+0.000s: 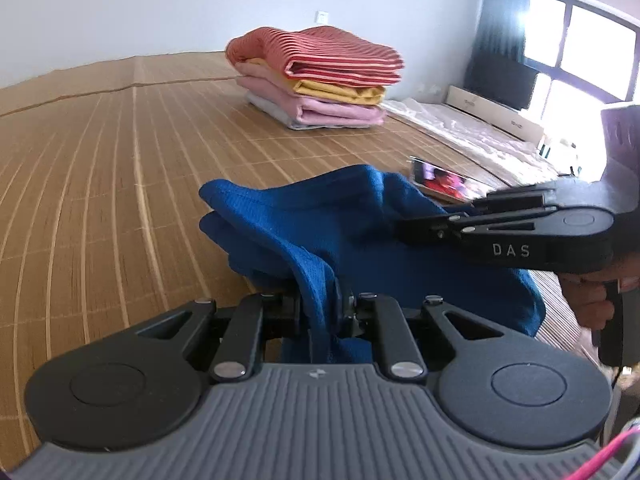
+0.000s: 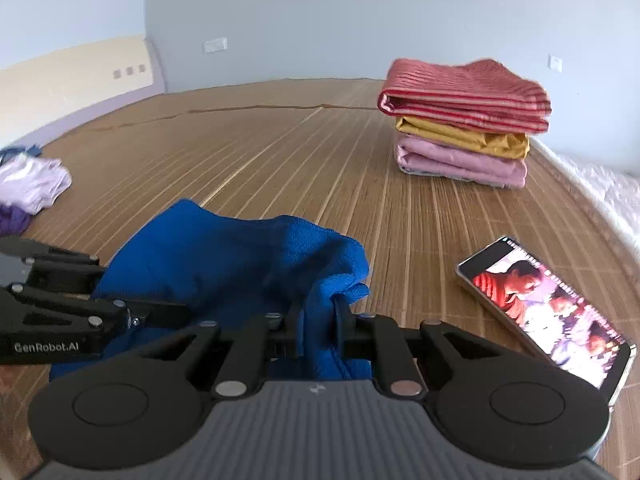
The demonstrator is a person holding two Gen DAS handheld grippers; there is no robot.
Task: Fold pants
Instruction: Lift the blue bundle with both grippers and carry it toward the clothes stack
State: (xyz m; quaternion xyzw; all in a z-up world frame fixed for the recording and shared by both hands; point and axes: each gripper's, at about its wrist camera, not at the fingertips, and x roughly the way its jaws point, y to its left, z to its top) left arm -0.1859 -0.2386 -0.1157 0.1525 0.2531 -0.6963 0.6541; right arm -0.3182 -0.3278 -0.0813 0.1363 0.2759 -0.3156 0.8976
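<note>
Since both tools are closed down on bunched folds of the blue pants point(image 1: 280, 220), the cloth reads as soft, light knit that sags and wrinkles wherever it is unsupported, so I judge it needs holding at two spread points along a hem or waistband, not in the slack middle. Nearest the left wrist camera, the left gripper point(image 1: 320, 308) pinches a ridge of fabric between nearly closed jaws; in the right wrist view the right gripper point(image 2: 320, 316) clamps another ridge the same way. Between them the pants hang in a heap, drooping toward the bamboo mat point(image 1: 100, 160). Which part each tool holds, leg or waist, cannot be told, and the lower cloth is hidden behind the gripper bodies. Just beside lies a phone point(image 2: 548, 312), screen lit. Farther back sits a stack of folded laundry point(image 2: 464, 120), and loose purple clothes point(image 2: 28, 188) are cut off at the edge.
</note>
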